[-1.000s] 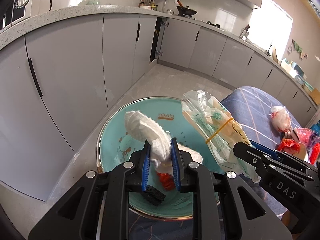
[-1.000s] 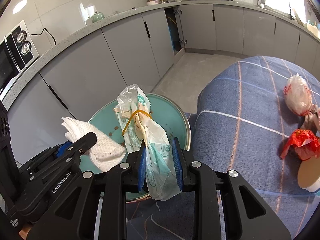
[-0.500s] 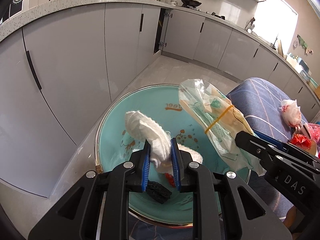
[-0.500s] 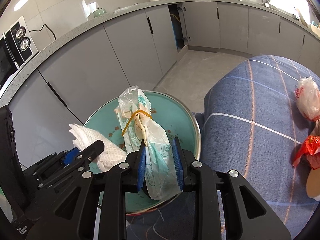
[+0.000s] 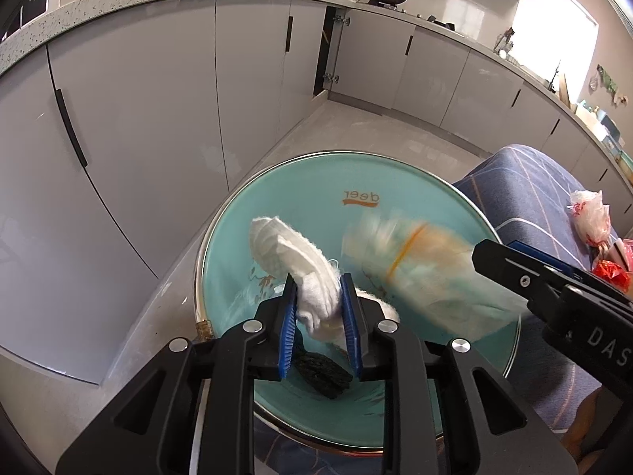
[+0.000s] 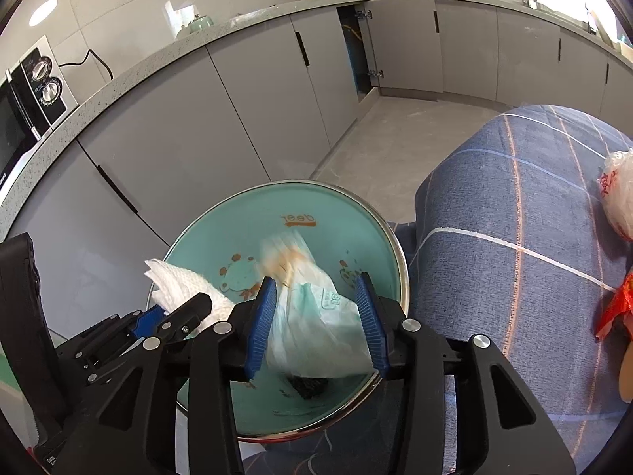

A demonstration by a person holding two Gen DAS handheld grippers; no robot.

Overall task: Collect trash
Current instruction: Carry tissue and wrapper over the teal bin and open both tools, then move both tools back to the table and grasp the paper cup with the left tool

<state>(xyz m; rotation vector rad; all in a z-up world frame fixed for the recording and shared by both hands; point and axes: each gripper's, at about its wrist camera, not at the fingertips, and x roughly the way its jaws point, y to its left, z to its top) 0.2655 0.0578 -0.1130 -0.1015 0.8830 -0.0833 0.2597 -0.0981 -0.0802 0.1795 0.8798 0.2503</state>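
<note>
Left wrist view: left gripper (image 5: 318, 318) at lower centre, jaws closed tight on a white paper towel (image 5: 294, 261) that sticks up and to the left above the pads. Below it sits a teal basin (image 5: 300, 198) with a metal rim, "deer" printed inside, filling the middle of the frame. A black chunk (image 5: 322, 374) lies on the basin bottom just under the jaws, and another white wad (image 5: 378, 304) shows right of the pads. A plastic bag (image 5: 419, 273) with an orange rubber band is blurred at centre right, over the basin, its right end at the right gripper (image 5: 494, 257). Blue checked cloth (image 5: 526, 186) covers the worktop at right, with a white bag (image 5: 591, 215) and red wrapper (image 5: 609, 271) near the right edge.

Right wrist view: right gripper (image 6: 318, 324) at lower centre, jaws wide apart; plastic bag (image 6: 312, 316) sits loose and blurred between the pads, cannot tell if either pad touches it. It hangs over the teal basin (image 6: 391, 245). Left gripper (image 6: 174, 316) with the paper towel (image 6: 178, 289) is at lower left. Black chunk (image 6: 308, 386) is under the bag. Blue checked cloth (image 6: 514, 237) is at right.
</note>
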